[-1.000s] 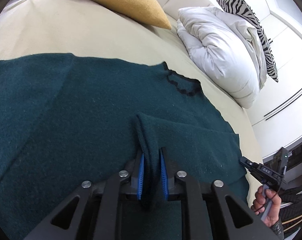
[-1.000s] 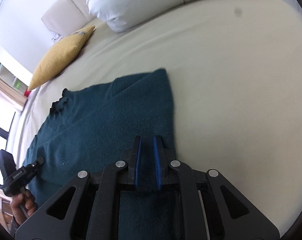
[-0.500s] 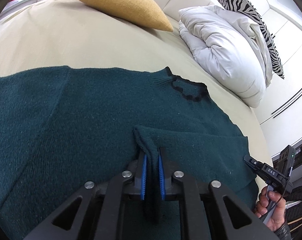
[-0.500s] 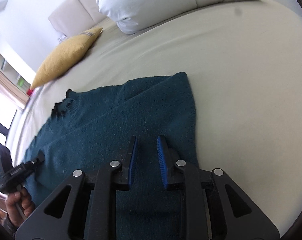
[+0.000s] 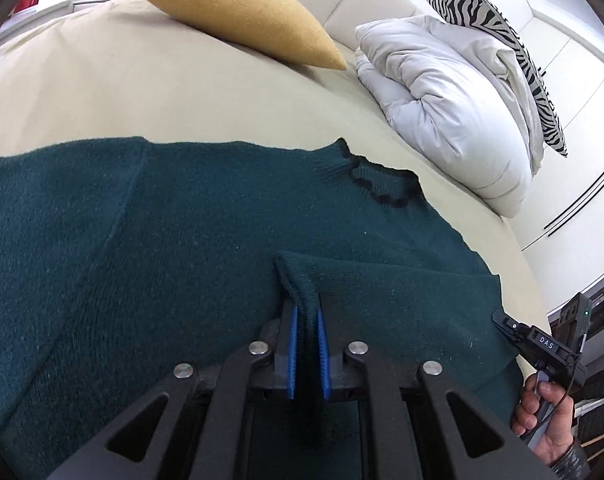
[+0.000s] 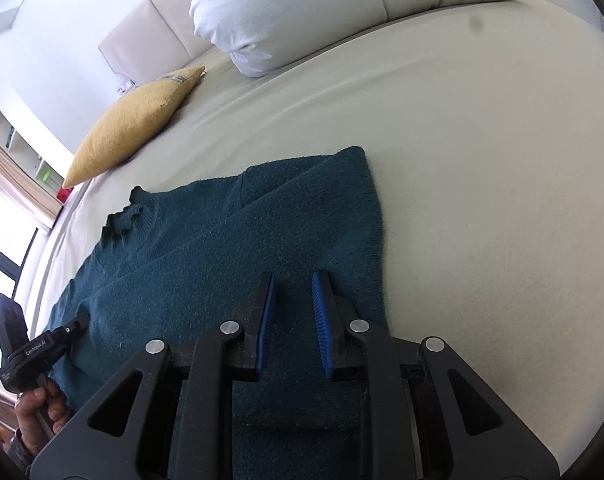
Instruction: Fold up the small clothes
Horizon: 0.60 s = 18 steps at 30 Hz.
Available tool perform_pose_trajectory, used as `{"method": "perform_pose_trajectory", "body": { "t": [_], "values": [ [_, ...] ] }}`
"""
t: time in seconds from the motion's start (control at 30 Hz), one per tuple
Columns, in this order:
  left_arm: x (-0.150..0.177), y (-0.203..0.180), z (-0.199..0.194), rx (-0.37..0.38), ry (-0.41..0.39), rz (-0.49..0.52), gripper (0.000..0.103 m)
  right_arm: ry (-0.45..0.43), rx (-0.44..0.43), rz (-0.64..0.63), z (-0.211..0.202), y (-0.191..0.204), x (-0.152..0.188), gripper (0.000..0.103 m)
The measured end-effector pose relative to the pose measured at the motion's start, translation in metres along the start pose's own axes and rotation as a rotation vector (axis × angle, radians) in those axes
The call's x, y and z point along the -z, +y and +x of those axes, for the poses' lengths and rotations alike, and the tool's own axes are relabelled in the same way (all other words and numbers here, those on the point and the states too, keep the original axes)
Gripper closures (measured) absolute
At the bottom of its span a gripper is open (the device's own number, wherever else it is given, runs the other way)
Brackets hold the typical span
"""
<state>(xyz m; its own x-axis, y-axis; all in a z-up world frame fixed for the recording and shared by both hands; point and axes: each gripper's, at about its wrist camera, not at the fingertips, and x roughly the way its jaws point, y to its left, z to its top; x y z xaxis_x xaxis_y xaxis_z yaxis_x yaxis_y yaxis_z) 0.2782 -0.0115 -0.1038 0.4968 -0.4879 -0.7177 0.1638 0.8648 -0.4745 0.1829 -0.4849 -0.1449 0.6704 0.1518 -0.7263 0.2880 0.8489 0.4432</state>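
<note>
Each fisheye camera sat on its own hand-held gripper, close above the bed [image 5: 101, 92], and looked forward and down along the blue fingers toward the headboard edge. Both views shared the teal sweater [image 5: 181, 240], the yellow cushion [image 5: 237, 12] and the white duvet [image 5: 442, 100]. Each view caught the other hand-held gripper at its bottom corner.
</note>
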Motion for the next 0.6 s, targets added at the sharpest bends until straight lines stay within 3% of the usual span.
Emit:
{"method": "perform_pose_trajectory", "body": {
  "t": [0.07, 0.13, 0.23, 0.33, 0.4, 0.43, 0.6],
  "values": [
    [-0.001, -0.003, -0.006, -0.001, 0.006, 0.014, 0.085, -0.009, -0.029, 0.016, 0.000, -0.004, 0.001, 0.086],
    [0.002, -0.002, -0.018, -0.016, -0.002, 0.008, 0.068, -0.009, -0.047, 0.047, -0.005, -0.008, 0.001, 0.086],
    [0.014, 0.006, -0.061, -0.044, -0.069, -0.005, 0.043, -0.023, 0.007, 0.065, -0.019, -0.008, 0.006, 0.085],
    [0.031, 0.033, -0.115, -0.058, -0.126, -0.042, 0.041, -0.042, 0.081, 0.083, -0.046, -0.001, 0.017, 0.079],
    [0.044, 0.065, -0.151, -0.063, -0.166, -0.127, 0.040, -0.070, 0.076, 0.078, -0.067, 0.007, 0.028, 0.065],
    [0.052, 0.088, -0.173, -0.068, -0.194, -0.189, 0.037, -0.092, 0.059, 0.081, -0.082, 0.013, 0.037, 0.053],
    [0.090, 0.188, -0.241, -0.077, -0.301, -0.491, 0.034, -0.114, -0.066, 0.082, -0.125, 0.041, 0.078, 0.050]
  ]
}}
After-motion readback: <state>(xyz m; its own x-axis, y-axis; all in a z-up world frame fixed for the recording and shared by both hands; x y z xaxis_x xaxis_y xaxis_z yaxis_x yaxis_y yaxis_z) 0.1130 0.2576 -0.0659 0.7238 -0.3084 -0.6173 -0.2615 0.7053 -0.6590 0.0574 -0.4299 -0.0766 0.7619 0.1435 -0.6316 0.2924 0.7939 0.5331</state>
